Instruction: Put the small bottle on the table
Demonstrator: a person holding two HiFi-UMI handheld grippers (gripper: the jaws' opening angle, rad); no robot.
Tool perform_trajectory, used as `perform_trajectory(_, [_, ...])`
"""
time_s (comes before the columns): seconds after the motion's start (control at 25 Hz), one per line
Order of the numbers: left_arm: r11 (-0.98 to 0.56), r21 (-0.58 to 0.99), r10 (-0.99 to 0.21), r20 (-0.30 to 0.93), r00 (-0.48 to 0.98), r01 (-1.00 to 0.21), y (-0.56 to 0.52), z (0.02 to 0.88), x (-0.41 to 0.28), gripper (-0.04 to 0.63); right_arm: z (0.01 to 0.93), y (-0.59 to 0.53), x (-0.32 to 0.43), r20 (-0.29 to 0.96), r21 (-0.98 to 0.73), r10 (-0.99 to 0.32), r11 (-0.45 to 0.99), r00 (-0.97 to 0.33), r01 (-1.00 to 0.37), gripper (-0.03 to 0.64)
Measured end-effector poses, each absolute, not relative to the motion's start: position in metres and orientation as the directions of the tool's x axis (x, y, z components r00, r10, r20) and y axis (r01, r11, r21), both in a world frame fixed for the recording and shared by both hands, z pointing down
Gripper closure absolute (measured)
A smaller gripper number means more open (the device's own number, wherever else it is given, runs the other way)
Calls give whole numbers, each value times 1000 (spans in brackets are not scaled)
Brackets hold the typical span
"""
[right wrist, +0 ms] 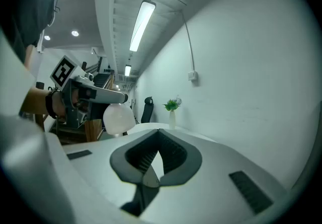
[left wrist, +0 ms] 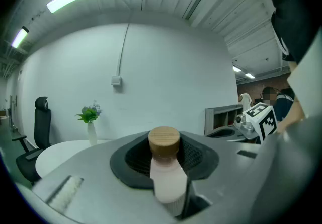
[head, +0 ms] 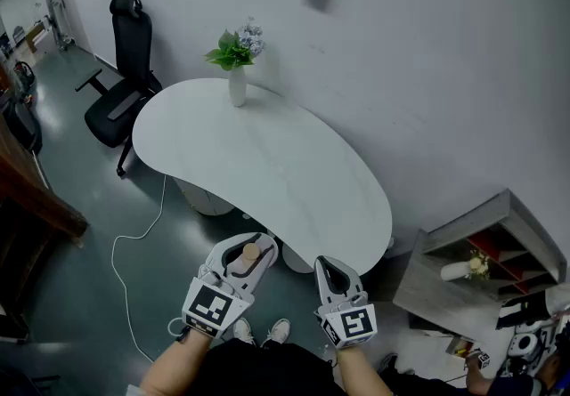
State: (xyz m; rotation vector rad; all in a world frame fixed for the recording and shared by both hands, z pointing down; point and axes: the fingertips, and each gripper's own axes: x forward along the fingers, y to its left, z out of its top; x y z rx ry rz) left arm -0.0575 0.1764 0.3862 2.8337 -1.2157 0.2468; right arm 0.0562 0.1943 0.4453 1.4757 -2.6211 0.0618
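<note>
While an office chair [head: 125, 65] and a loose floor cable [head: 125, 252] lie off to the left of the left tongs [head: 254, 245], those tongs are clamped on the small bottle [left wrist: 166, 175]. It stands roughly upright between the pads, wooden cap uppermost (pale body below). Straight ahead of the tips, and close, begins the white worktop [head: 267, 163]. Its near end is bare, so the bottle's way forward looks unobstructed, and the left hand is plainly the one to deliver it. A vase [head: 237, 87] of greenery stands at the far end, well beyond the tongs. Just to the right, the right tongs [head: 329, 266] are closed together on nothing, also short of the worktop's edge. Farther right of them sits a low shelf unit [head: 485, 252], clear of the path.
</note>
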Motion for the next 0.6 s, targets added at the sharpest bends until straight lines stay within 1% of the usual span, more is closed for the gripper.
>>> perform_trajectory(0.12, [-692, -18, -715, 163, 680, -722, 177, 386, -60, 485, 443, 195, 54, 123, 22, -847, 523, -517, -852, 612])
perform_trajectory(0.28, [-696, -13, -711, 156, 686, -718, 175, 383, -64, 485, 436, 195, 49, 79, -58, -840, 534, -537, -844, 611])
perform_trajectory(0.6, [-725, -10, -681, 157, 715, -689, 166, 384, -77, 485, 434, 199, 36, 87, -13, -867, 492, -491, -870, 611])
